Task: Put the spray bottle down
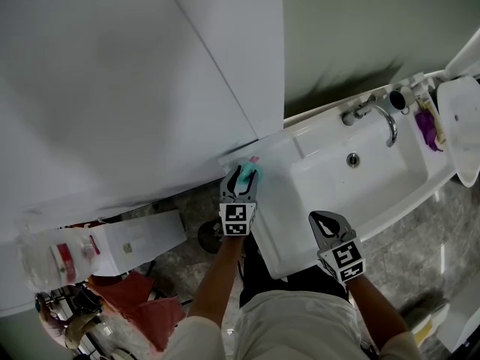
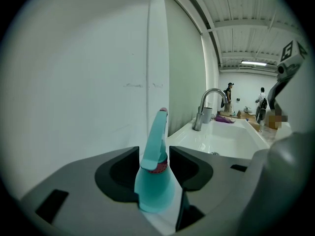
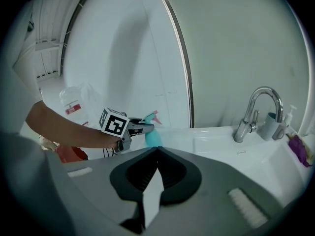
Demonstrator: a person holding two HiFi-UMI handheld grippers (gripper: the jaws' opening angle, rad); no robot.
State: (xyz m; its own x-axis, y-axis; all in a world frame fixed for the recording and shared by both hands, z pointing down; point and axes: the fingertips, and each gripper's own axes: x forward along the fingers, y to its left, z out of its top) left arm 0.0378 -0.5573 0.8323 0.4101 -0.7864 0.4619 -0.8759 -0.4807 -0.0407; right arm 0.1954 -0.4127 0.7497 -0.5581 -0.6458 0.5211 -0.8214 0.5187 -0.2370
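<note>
A teal spray bottle point(image 1: 246, 175) with a pink nozzle tip stands upright on the left back corner of the white sink counter point(image 1: 274, 231), close to the wall panel. My left gripper point(image 1: 240, 184) is around it, one jaw on each side of the neck. In the left gripper view the spray bottle point(image 2: 155, 181) fills the gap of the left gripper point(image 2: 153, 154), with thin slits of white showing beside its collar, so the jaws stand open. The right gripper point(image 1: 324, 220) hovers over the counter's front edge, shut and holding nothing. The right gripper view shows the right gripper point(image 3: 157, 150), the spray bottle point(image 3: 152, 136) and the left gripper point(image 3: 142, 128) ahead of it.
A chrome faucet point(image 1: 379, 115) rises behind the basin point(image 1: 352, 178). A cup point(image 3: 270, 122) and a purple cloth point(image 1: 426, 126) sit at the counter's right end. On the floor at left are a white container with a red label point(image 1: 45, 257) and a red bag point(image 1: 142, 298). People point(image 2: 261, 102) stand far off.
</note>
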